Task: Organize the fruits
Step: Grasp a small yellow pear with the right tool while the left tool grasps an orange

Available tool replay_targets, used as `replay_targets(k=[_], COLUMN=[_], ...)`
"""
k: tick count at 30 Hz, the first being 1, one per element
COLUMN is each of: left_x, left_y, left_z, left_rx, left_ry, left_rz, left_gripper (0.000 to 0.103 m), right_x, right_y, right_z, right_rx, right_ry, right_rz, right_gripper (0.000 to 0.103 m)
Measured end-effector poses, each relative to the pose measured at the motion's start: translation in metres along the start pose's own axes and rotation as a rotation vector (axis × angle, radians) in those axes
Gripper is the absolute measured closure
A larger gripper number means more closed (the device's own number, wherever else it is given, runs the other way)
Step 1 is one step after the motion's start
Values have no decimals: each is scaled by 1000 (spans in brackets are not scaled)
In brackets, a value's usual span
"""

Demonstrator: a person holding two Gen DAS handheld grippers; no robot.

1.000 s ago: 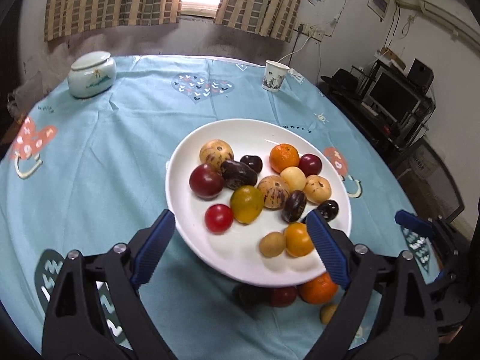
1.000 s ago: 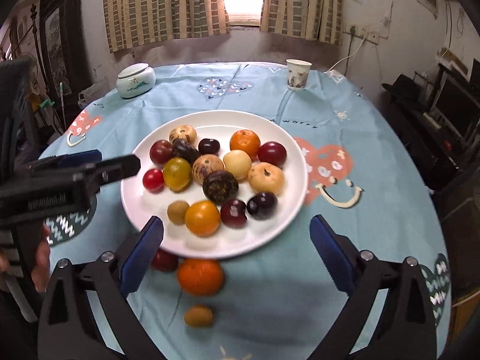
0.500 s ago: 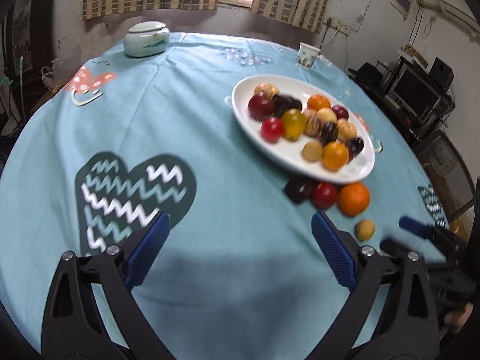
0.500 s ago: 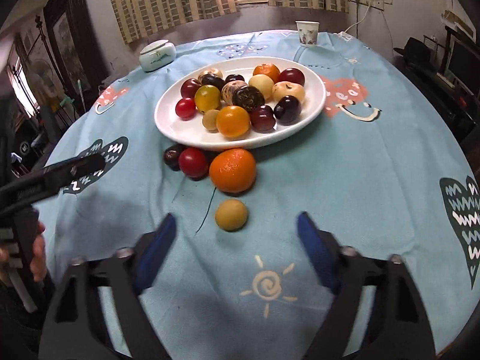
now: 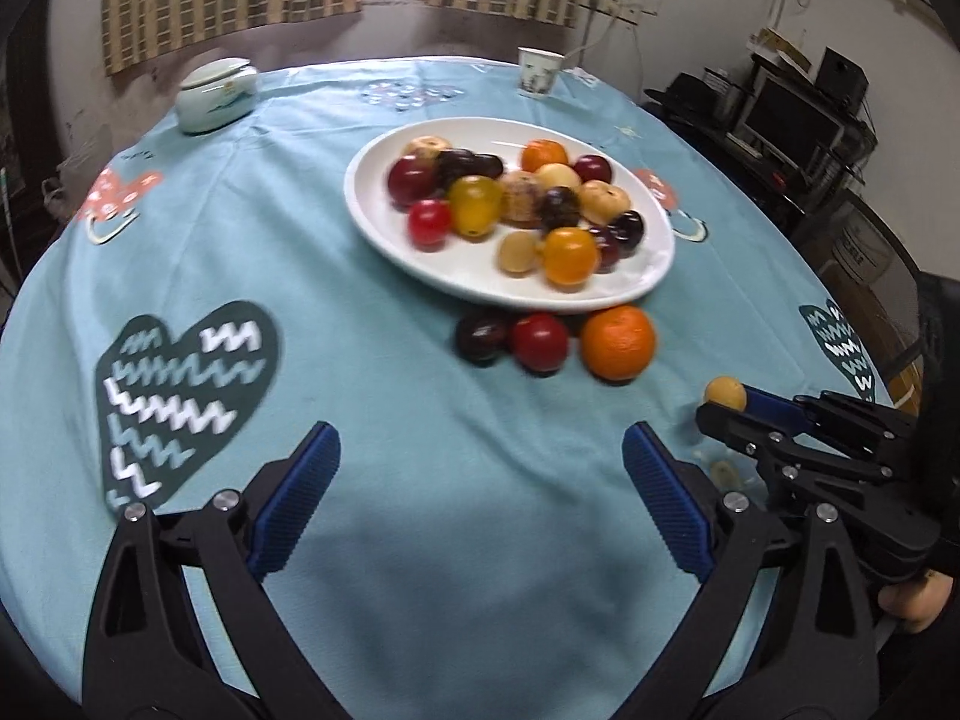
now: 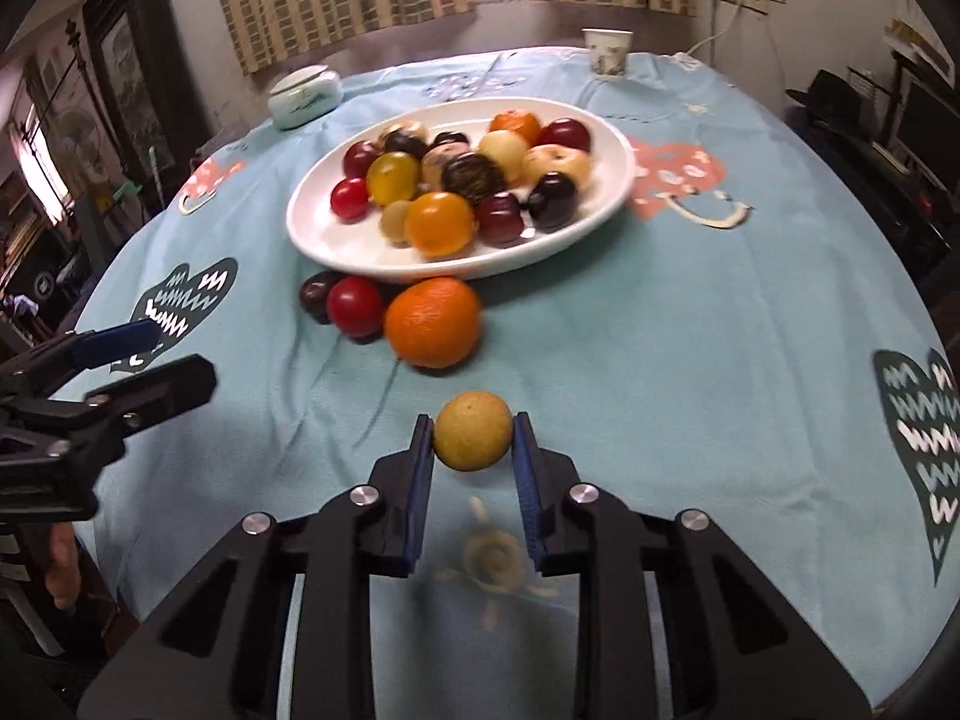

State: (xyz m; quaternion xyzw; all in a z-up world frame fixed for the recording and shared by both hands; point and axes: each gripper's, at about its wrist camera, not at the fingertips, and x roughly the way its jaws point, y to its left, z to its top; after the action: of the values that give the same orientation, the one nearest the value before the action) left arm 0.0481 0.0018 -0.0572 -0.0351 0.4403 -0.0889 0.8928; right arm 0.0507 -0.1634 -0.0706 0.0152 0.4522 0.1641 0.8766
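Right gripper (image 6: 473,438) jaws have just been closing and now pinch a small yellow fruit (image 6: 473,430) from both sides, low over the table (image 6: 690,360) with its blue cloth, just in front of a sun print (image 6: 492,558). Left gripper (image 5: 480,501) jaws stand wide with nothing between them, over bare cloth beside a dark heart print (image 5: 180,378); from the right wrist view it sits at the left edge, well apart from the held fruit. Orange (image 6: 433,322), red fruit (image 6: 355,306) and dark fruit (image 6: 317,296) lie in a row on the cloth, touching or nearly touching each other, just beside the near rim of the white plate (image 6: 336,240). Plate is piled with mixed fruit: red, yellow, orange, dark purple, tan. Lidded jar (image 6: 305,96) and paper cup (image 6: 607,53) stand at the far side of the table, well apart from the plate. Part of a hand (image 5: 915,600) shows under the right gripper in the left wrist view.
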Motion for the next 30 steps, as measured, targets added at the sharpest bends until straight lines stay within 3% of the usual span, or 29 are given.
replay_targets(k=[3,10,13,18,20,24,28,30], left_x=[17,61,71,79,79,80,90,89], left_y=[-29,-73,-80,-83,-85,-89,-102,-101], left_z=[8,26,32,37,36,34,29,28], left_rx=[43,96,100,91,97,106,169,159], left_ry=[27,48,51,50,46,40,43,26], left_rz=[-16,71,93,167,216,250,347,349], left_gripper=[6,7,14,14,22,23,23,23], right_x=[-8,-18,-24,-28,-26,-24,-23,-23], right_y=[-17,-53,-66,-79,-82,-85,-86,-86], right_z=[-7,-19,-21,-24,-24,-26,-27,-27], right_rx=[27,90,114,146,153,162,168,168], right_ry=[-6,-13,-30,-54,-53,-47,-44,-45], right_rz=[9,42,56,88,98,119,135,138], right_gripper=[76,76,76,76,76,76,76,76])
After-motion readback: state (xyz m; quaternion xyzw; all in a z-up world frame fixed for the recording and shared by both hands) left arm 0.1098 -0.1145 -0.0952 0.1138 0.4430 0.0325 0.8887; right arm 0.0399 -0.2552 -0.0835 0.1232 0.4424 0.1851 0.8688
